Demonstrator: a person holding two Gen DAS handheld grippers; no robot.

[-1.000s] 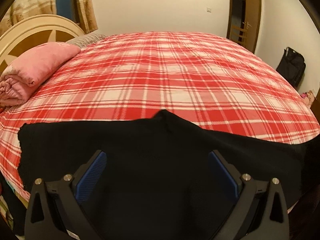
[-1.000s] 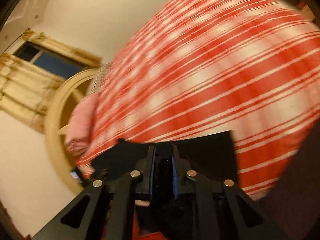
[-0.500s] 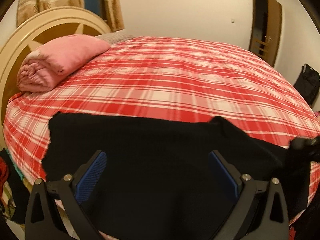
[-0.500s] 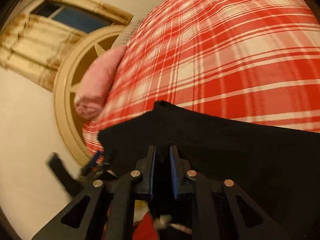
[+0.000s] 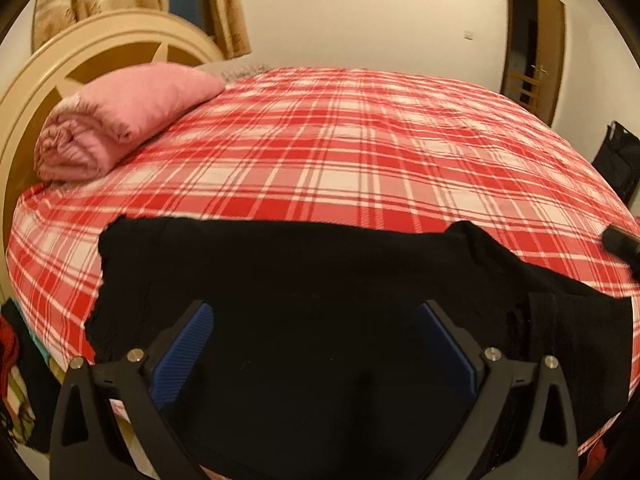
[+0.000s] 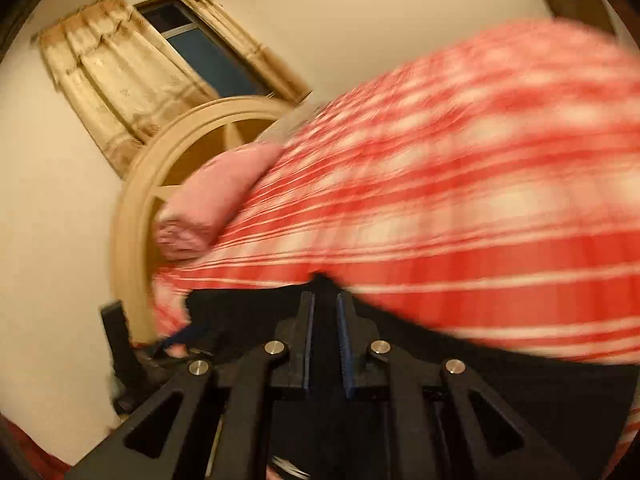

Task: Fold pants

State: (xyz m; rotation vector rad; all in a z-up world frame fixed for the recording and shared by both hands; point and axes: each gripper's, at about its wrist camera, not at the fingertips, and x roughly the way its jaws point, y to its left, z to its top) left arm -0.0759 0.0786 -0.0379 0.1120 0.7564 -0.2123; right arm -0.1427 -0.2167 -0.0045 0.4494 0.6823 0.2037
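The black pants [image 5: 320, 272] lie spread across the near edge of the bed with the red plaid cover [image 5: 360, 152]. My left gripper [image 5: 316, 320] hovers over the pants, open wide, blue pads empty. My right gripper [image 6: 325, 300] is shut on a fold of the black pants [image 6: 500, 368], holding it near the bed edge; this view is motion-blurred. The tip of the right gripper [image 5: 620, 242] shows at the right edge of the left wrist view. The left gripper [image 6: 132, 344] shows at the lower left of the right wrist view.
A rolled pink blanket [image 5: 116, 120] lies at the head of the bed by the round cream headboard [image 5: 80, 56]. A black bag [image 5: 616, 160] stands by the right wall near a wooden door [image 5: 548, 40]. Curtains [image 6: 120, 72] frame a window.
My left gripper has swung right, bringing the pants' left edge and the pillow more into view. My right gripper, still shut on the pants, has moved fast, blurring its view.
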